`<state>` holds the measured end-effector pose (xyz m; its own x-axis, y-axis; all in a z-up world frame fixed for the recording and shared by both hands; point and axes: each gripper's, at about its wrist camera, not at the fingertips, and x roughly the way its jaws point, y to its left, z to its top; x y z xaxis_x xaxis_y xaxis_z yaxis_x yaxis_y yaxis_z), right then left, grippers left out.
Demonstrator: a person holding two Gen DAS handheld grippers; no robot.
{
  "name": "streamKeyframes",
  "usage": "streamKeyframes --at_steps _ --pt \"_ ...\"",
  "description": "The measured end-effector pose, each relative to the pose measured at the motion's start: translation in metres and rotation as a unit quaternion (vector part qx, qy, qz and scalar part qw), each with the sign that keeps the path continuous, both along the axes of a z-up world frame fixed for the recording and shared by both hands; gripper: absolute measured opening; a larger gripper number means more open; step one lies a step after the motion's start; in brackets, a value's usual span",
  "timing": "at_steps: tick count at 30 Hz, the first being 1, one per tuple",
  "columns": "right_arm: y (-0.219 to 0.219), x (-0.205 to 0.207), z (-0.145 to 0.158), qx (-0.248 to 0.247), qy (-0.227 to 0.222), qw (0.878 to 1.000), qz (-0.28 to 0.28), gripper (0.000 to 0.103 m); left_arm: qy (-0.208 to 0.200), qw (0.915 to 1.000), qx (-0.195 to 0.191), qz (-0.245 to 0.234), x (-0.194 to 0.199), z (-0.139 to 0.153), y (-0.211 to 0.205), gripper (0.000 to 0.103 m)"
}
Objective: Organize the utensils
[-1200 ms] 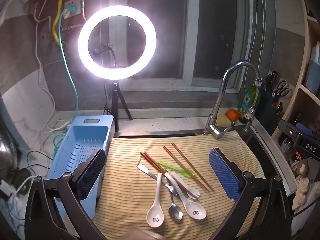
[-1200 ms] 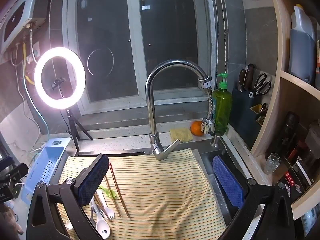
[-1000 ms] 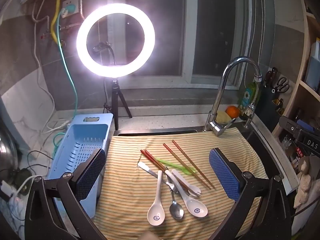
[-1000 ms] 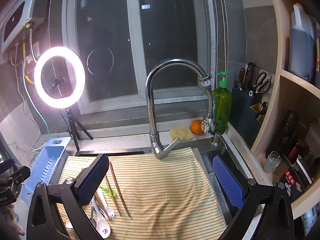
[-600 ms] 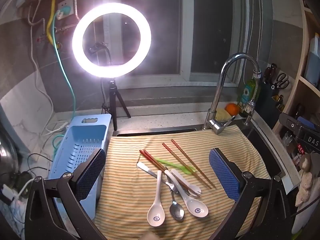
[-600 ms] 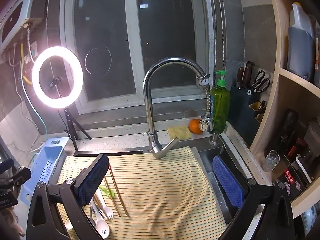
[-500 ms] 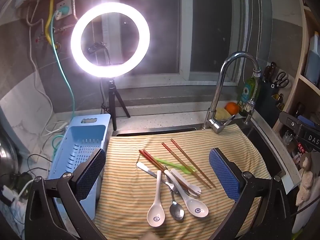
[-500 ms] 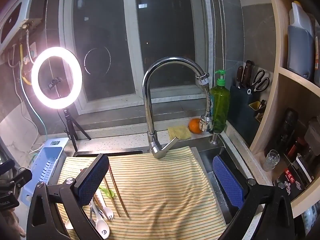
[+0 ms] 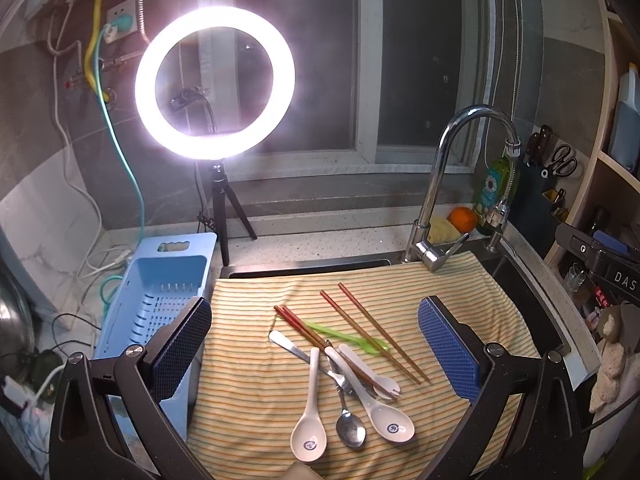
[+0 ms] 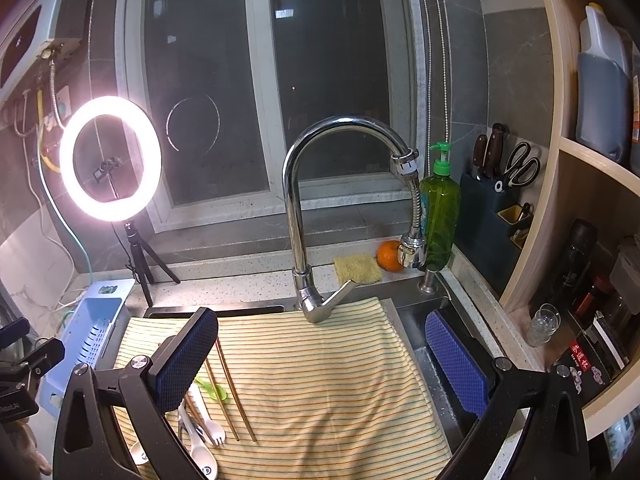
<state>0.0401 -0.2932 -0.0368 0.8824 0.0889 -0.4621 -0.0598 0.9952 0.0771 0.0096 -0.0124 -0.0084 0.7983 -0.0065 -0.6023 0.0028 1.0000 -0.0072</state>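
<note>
both tools wide, holding nothing | faucet (image 10: 316, 216) behind cloth (image 10: 320, 380) | basket (image 9: 160, 300) left, maybe empty

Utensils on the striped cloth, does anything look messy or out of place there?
Yes. The utensils lie in a crossed heap on the striped cloth: a metal spoon and white fork overlap the two white soup spoons, dark chopsticks run under them, and a green utensil crosses a lighter chopstick pair. The blue basket holds none.
</note>
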Motion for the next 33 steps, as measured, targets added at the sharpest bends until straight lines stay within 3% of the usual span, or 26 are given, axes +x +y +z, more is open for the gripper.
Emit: streamKeyframes --at_steps 33 --pt "0.0045 0.0072 -0.0047 -0.001 0.008 1.000 0.002 0.102 0.005 1.0000 -0.001 -0.004 0.0072 0.0002 0.0001 0.102"
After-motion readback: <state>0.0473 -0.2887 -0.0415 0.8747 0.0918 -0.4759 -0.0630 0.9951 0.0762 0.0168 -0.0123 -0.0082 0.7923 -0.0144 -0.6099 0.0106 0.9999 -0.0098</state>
